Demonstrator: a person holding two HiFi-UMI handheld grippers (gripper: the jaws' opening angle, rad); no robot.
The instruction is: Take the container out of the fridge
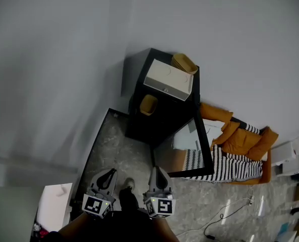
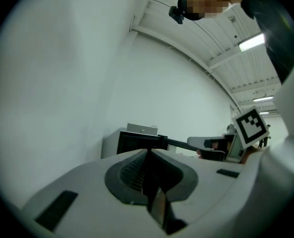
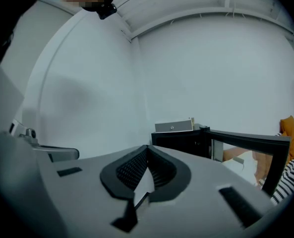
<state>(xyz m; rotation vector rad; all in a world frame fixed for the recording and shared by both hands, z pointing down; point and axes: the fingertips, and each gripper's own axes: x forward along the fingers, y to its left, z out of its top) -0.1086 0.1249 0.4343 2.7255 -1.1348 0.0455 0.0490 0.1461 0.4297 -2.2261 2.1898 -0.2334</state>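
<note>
Both of your tools are empty right now. Your left tool (image 1: 109,173) has its jaws pressed together with nothing between them. Your right tool (image 1: 157,170) is the same, closed tight on nothing. They sit side by side, low over the stone-pattern floor (image 1: 114,150), both pointing roughly level toward the corner.

Straight ahead of the tools, and well apart from them, is the black fridge (image 1: 162,117), tucked into the corner where the walls meet. Its glass door (image 1: 182,153) hangs open, swung out ahead and to the right of your right tool, nearer to you than the fridge body.

The tan container (image 1: 148,105) looks to be sitting in the fridge's open front, ahead of the gap between the two tools. Neither tool is anywhere near it.

On top of the fridge there's a white box (image 1: 168,78) with a tan basket (image 1: 184,63) just behind it. Further right of the right tool, past the door, an orange jacket (image 1: 240,135) lies on a striped cloth (image 1: 235,163).
</note>
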